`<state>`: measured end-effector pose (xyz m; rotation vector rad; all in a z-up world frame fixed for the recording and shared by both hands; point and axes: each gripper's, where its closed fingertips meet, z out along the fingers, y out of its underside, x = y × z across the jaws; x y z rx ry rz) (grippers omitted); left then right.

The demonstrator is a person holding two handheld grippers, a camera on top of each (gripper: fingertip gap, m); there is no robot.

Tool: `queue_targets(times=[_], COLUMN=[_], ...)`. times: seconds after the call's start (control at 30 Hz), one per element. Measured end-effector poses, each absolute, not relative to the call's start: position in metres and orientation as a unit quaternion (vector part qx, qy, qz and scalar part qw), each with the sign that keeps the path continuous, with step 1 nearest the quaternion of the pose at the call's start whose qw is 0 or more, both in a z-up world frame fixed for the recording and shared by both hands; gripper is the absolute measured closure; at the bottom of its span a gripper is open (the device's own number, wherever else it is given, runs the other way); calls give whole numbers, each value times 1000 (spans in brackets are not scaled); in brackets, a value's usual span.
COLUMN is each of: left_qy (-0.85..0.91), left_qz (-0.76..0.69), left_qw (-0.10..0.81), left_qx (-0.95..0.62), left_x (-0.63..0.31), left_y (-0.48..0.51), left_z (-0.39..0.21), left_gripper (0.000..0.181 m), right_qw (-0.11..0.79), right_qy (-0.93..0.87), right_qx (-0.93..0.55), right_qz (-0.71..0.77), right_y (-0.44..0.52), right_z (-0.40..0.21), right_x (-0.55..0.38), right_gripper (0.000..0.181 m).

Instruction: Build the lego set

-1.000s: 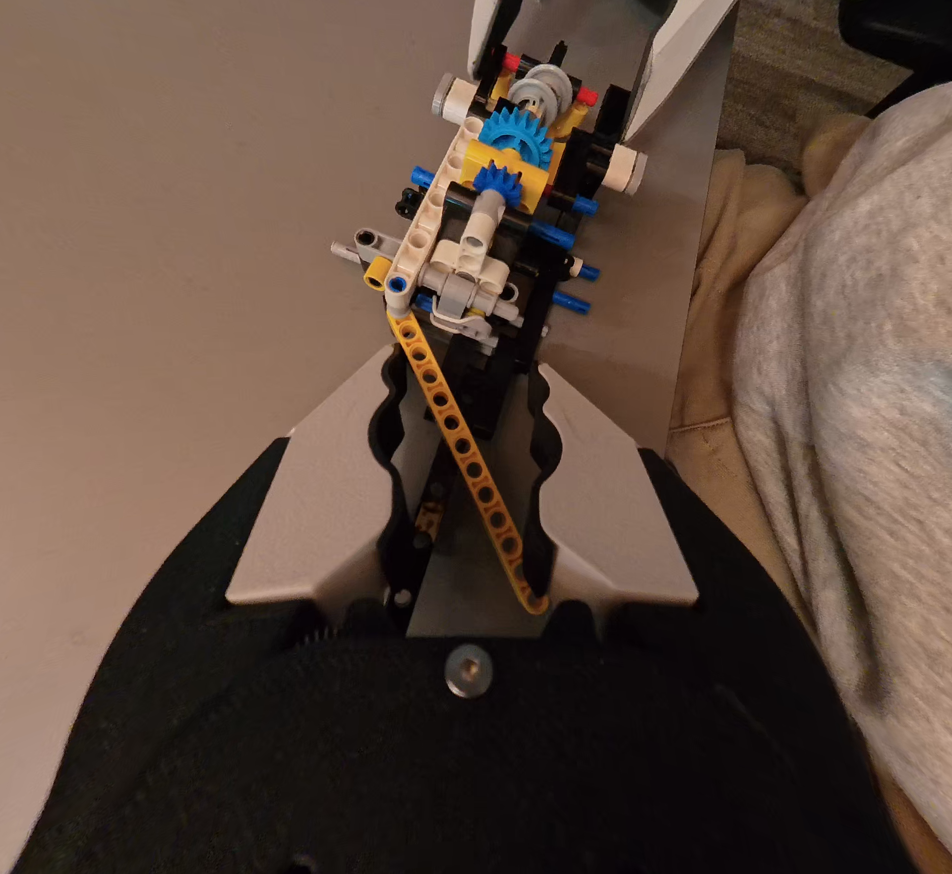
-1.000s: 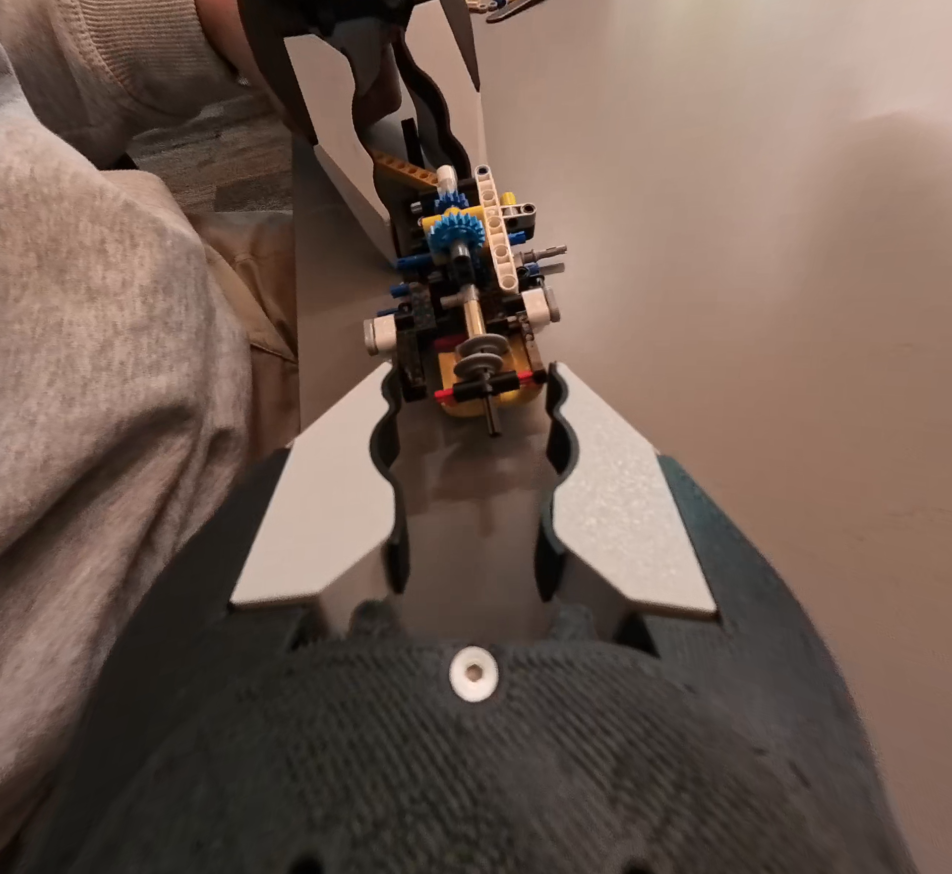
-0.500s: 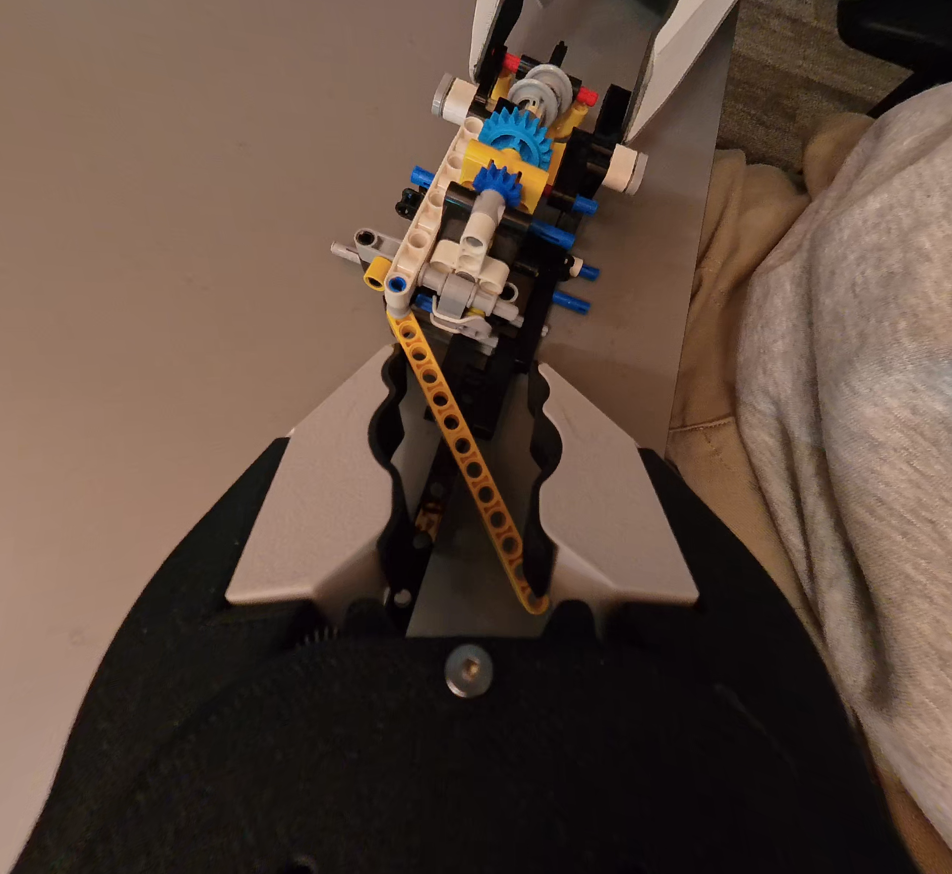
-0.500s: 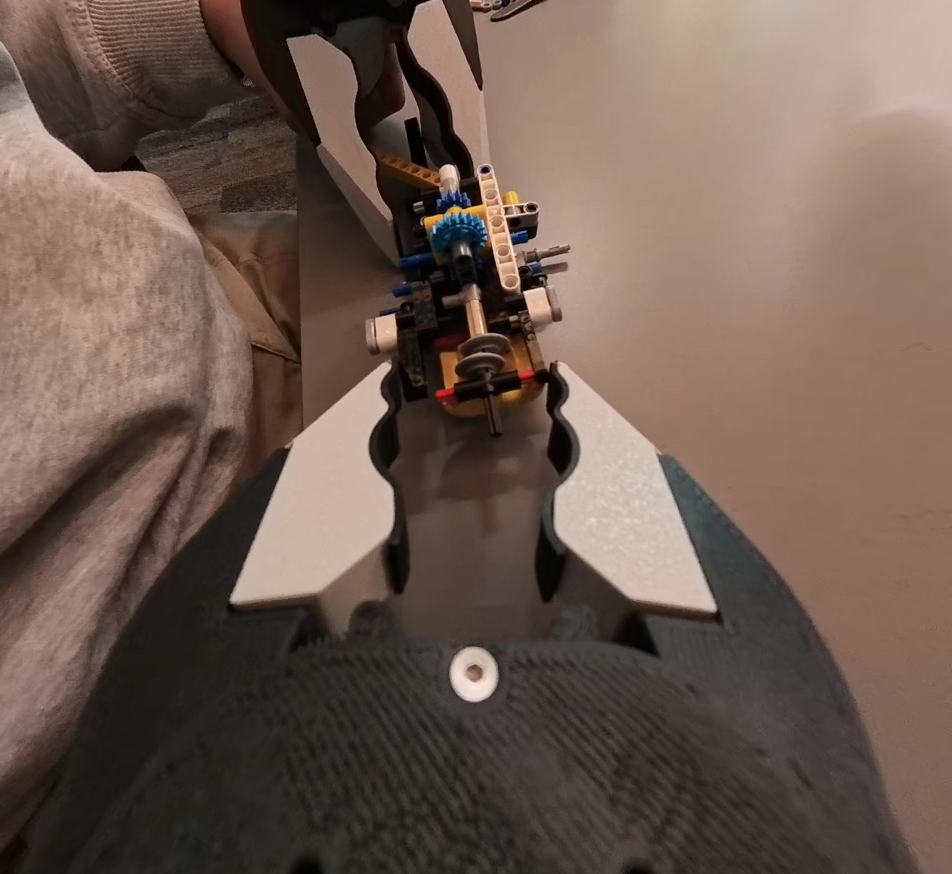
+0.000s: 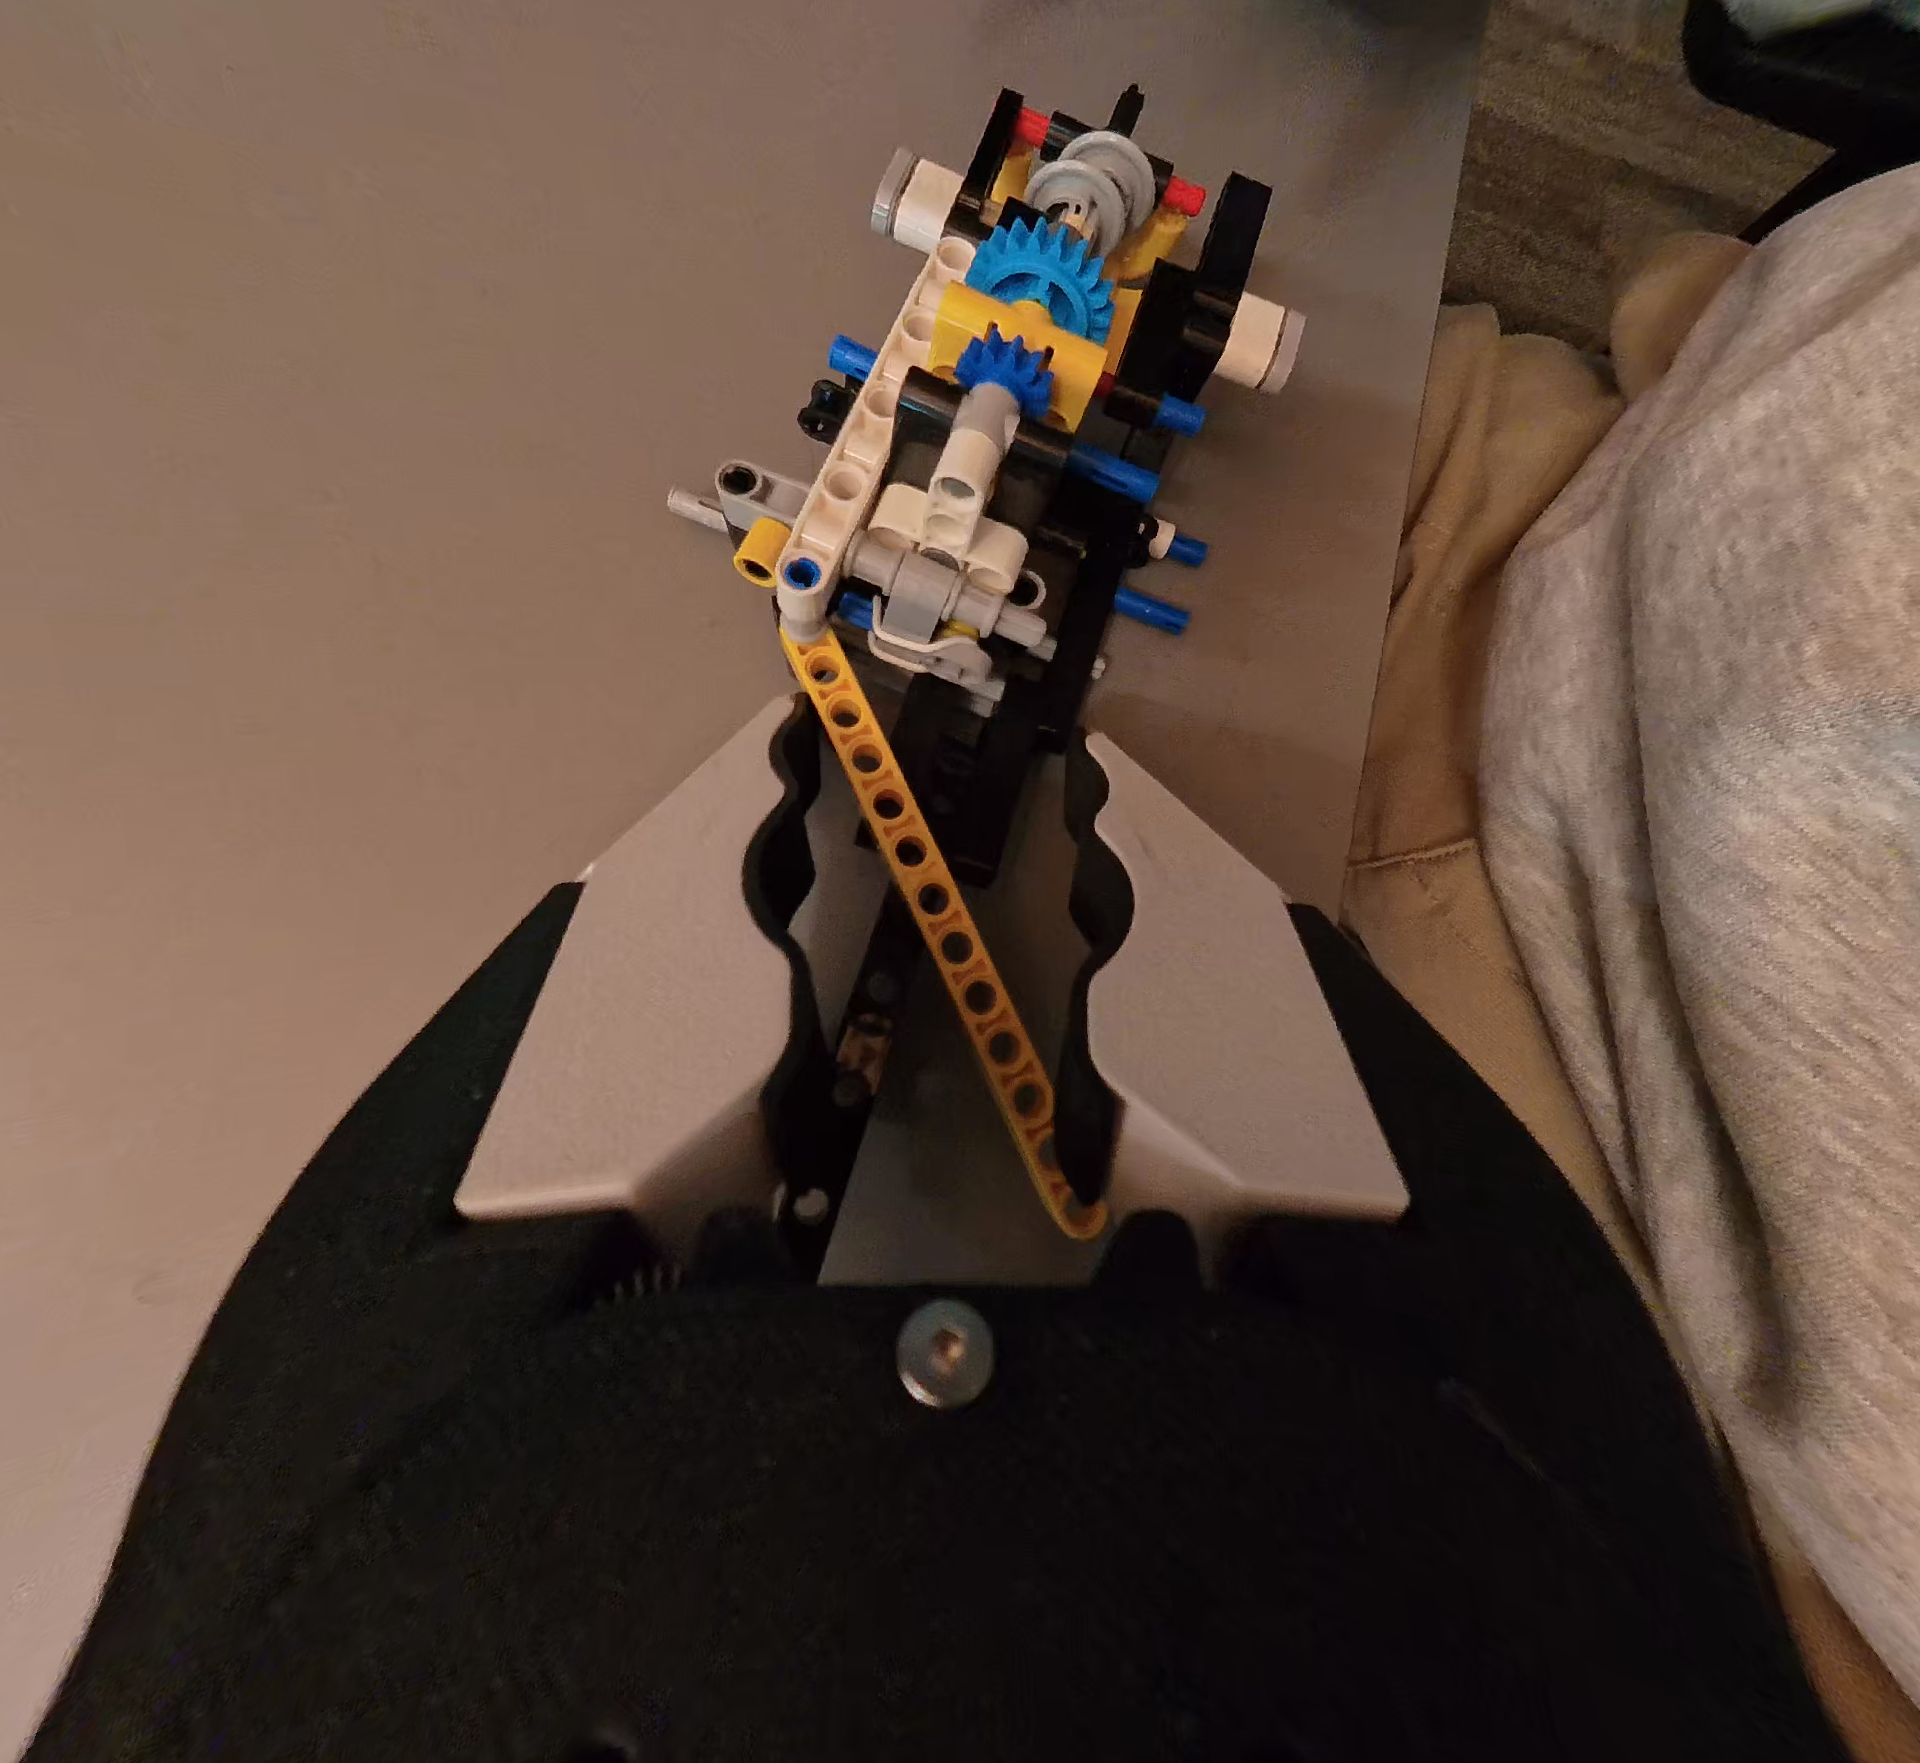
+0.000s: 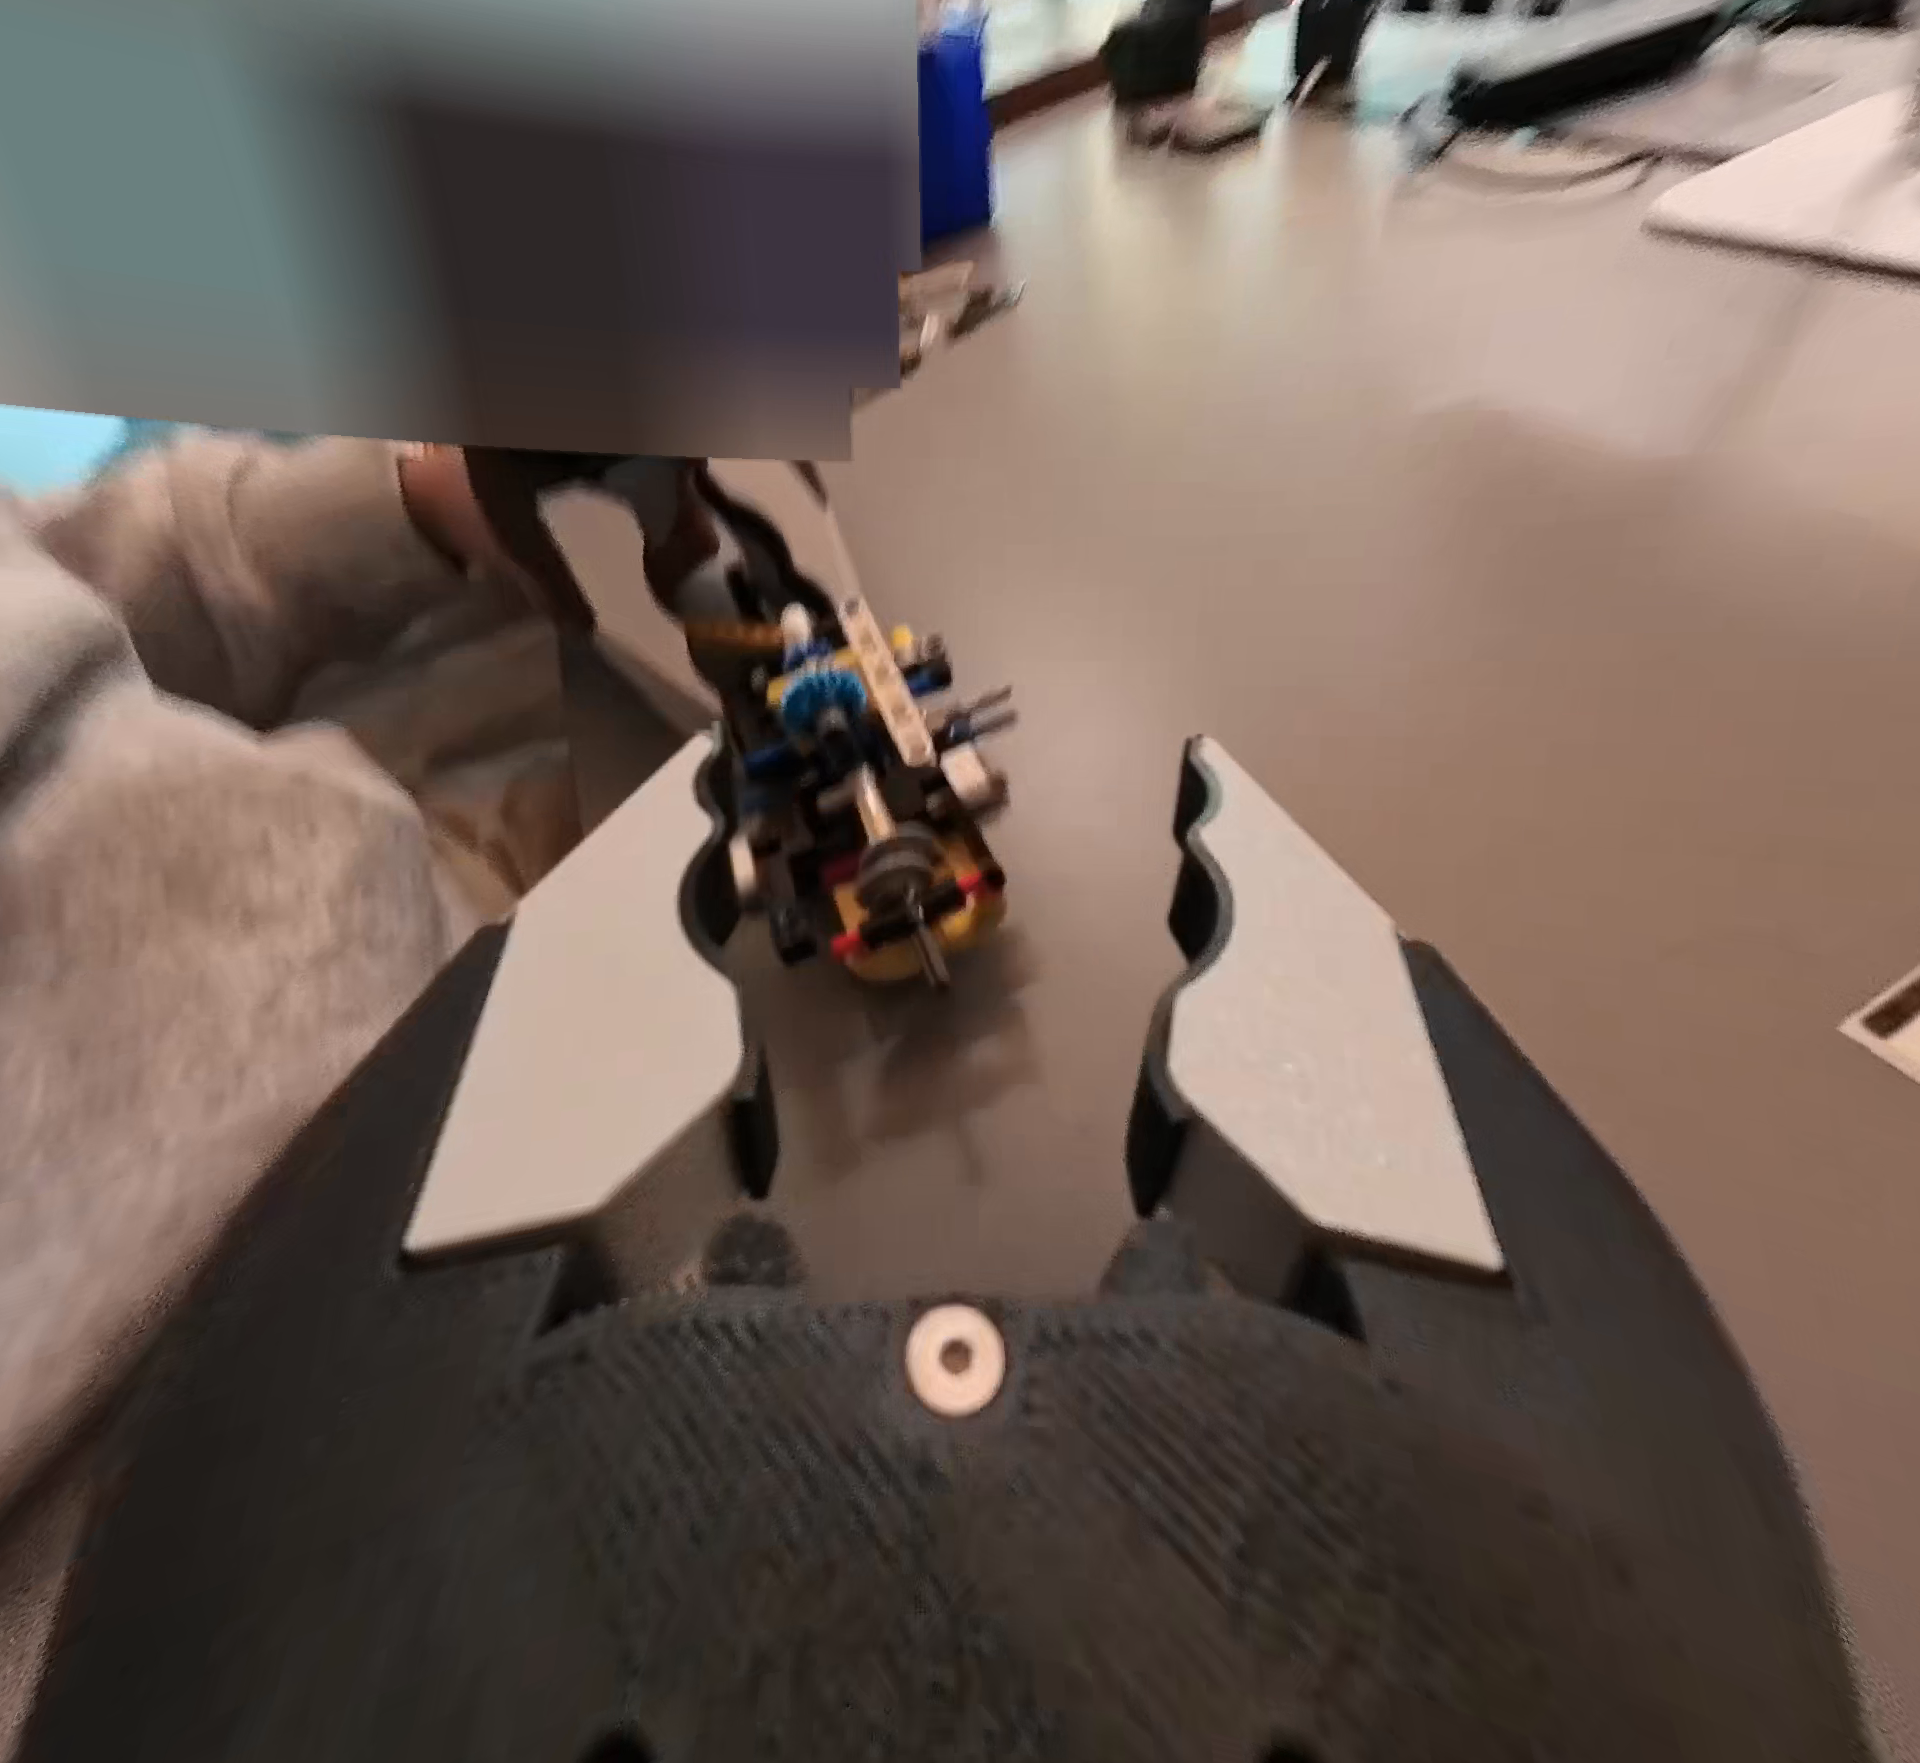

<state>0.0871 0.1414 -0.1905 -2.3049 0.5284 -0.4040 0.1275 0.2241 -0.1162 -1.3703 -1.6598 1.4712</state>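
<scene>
Grey table (image 5: 416,363); my left gripper (image 5: 935,778) fingers clamp lego model (image 5: 1039,383); right gripper (image 6: 951,778) spread wide, empty; one-sided hold risks twisting yellow beam (image 5: 935,903) loose.

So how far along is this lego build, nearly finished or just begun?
Partway, I'd judge. Done: a lego chassis with blue gears, axles and white beams stands assembled on the table. In hand: the left gripper grips its rear, by a long yellow beam; the right gripper is open and empty. Left: blue pins stick out bare, so more parts seem due.
</scene>
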Motion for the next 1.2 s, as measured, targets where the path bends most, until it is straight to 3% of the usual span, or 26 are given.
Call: queue_targets(times=[0.03,0.1,0.17,0.2,0.3,0.4,0.57,1.2], left_qy=[204,202,201,201,202,205,205,202], left_qz=[-159,-163,-166,-165,-163,-158,-157,-163], left_qw=[363,362,362,362,362,363,363,362], left_qx=[-895,-895,-895,-895,-895,-895,-895,-895], left_x=[87,87,87,87,87,87,87,87], left_y=[141,142,141,141,141,141,141,141], left_z=[-190,-190,-190,-190,-190,-190,-190,-190], left_gripper=[135,135,135,135,135,135,135,135], right_qw=[281,311,330,347,412,456,451,438], right_qy=[-574,-515,-537,-557,-560,-562,-576,-551], right_qx=[-509,-480,-453,-456,-477,-456,-470,-489], right_qz=[577,638,630,601,538,517,494,515], right_y=[226,225,225,232,255,253,247,252], right_z=[-104,-80,-77,-81,-86,-84,-94,-90], right_x=[125,127,134,135,138,137,130,129], right_gripper=[97,94,111,110,89,89,83,93])
